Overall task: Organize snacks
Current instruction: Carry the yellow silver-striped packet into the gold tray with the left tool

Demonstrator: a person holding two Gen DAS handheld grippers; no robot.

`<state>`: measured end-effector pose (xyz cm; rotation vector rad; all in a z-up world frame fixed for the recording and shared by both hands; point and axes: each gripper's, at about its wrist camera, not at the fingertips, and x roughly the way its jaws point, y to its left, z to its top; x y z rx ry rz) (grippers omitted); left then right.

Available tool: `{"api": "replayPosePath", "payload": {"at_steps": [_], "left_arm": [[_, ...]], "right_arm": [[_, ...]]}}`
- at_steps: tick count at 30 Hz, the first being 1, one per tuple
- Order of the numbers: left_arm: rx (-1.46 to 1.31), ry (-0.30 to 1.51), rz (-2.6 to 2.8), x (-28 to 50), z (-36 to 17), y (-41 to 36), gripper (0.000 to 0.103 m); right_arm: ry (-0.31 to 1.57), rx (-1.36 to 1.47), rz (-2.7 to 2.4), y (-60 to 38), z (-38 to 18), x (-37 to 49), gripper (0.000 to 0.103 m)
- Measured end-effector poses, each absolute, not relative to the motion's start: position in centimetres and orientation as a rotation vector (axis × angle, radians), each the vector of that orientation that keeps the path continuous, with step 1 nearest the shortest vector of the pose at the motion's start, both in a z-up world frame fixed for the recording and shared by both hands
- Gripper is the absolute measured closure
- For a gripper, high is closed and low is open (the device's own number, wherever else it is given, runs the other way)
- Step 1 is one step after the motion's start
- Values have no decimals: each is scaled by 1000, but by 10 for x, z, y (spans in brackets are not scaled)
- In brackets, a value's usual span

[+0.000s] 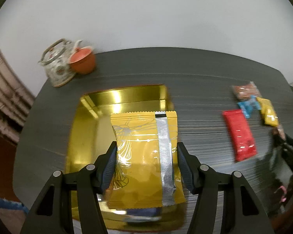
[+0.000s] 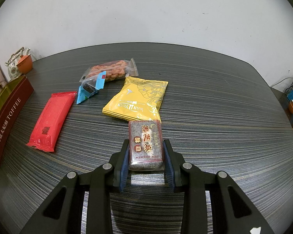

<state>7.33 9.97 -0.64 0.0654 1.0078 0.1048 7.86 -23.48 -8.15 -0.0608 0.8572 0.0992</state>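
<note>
Landmark — the open tin (image 1: 125,95), on the table (image 1: 195,74).

- Teapot (image 1: 56,66) and cup (image 1: 82,59) behind the tin to its left, touching each other, at the table's far edge.
- Gold-foil packet (image 1: 144,156) held over the tin's interior, between the left gripper (image 1: 145,152) fingers.
- A further item lies in the tin under that packet — too blurred to tell.
- Right of the tin, well apart: long flat packet (image 2: 50,120) nearest; twist-end candy (image 2: 89,89) beyond it, overlapping the clear bag of snacks (image 2: 111,71) behind.
- Pillow packet (image 2: 136,99) farther right.
- Sesame bar (image 2: 145,144) before the pillow packet, touching its near edge, in the right gripper (image 2: 145,156).
</note>
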Motion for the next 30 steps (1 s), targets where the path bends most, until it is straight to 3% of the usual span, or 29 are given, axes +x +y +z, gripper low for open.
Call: {"api": "replayPosePath", "payload": {"at_steps": [10,30], "left_arm": [[42,1060,155,76,-31,148,44],[31,1069,161,82,-51,169,44]], "right_arm": [[858,-62,99,-234,-81,79,72],[858,-67,96,-234,-81,80,72]]}}
